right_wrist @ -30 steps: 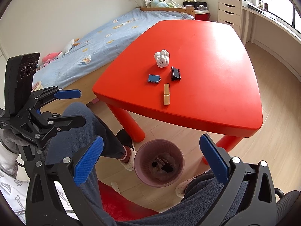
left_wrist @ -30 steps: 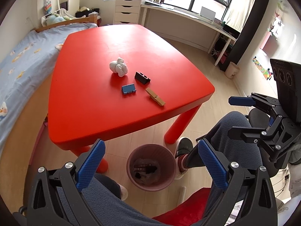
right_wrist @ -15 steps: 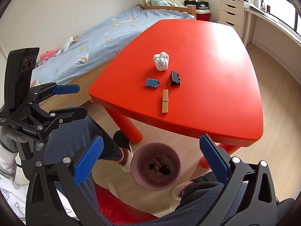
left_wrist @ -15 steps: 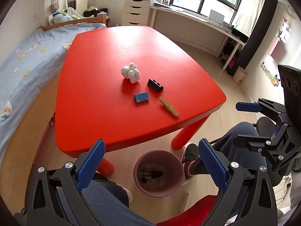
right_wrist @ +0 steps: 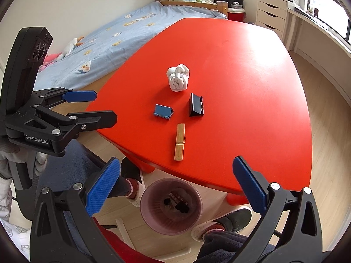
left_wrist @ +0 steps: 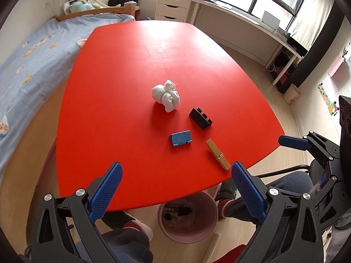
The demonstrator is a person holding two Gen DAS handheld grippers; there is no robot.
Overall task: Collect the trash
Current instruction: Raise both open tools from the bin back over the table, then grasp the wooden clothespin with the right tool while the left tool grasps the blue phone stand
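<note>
Looking across the shiny red plastic table (left_wrist: pixel 136 70), both views now sit higher and closer than they did a second ago. Back then the round pink trash bin (right_wrist: pixel 171 206) on the floor filled the middle of each view. Now it has slid down near the bottom edge, and the table top fills most of each view. So both tools have been lifted up toward the table.

The left gripper (left_wrist: pixel 175 194) has its blue fingers wide apart, and nothing is between them. The right gripper (right_wrist: pixel 175 185) is the same, fingers spread wide and holding nothing.

Four small things lie near the front edge of the table. The crumpled white paper ball (left_wrist: pixel 166 95) is the farthest back. Just in front of it are the small black plastic clip (left_wrist: pixel 200 118) and the small blue plastic clip (left_wrist: pixel 180 138), side by side but not touching. The wooden clothes peg (left_wrist: pixel 217 154) lies closest to the edge. None of them has been picked up yet.

The pink bin stands on the floor under the front edge of the table, between the person's feet. Some dark bits already lie inside it.

I think the lift means the picking is about to start. The wooden peg looks like the easiest first grab, because it is nearest.
</note>
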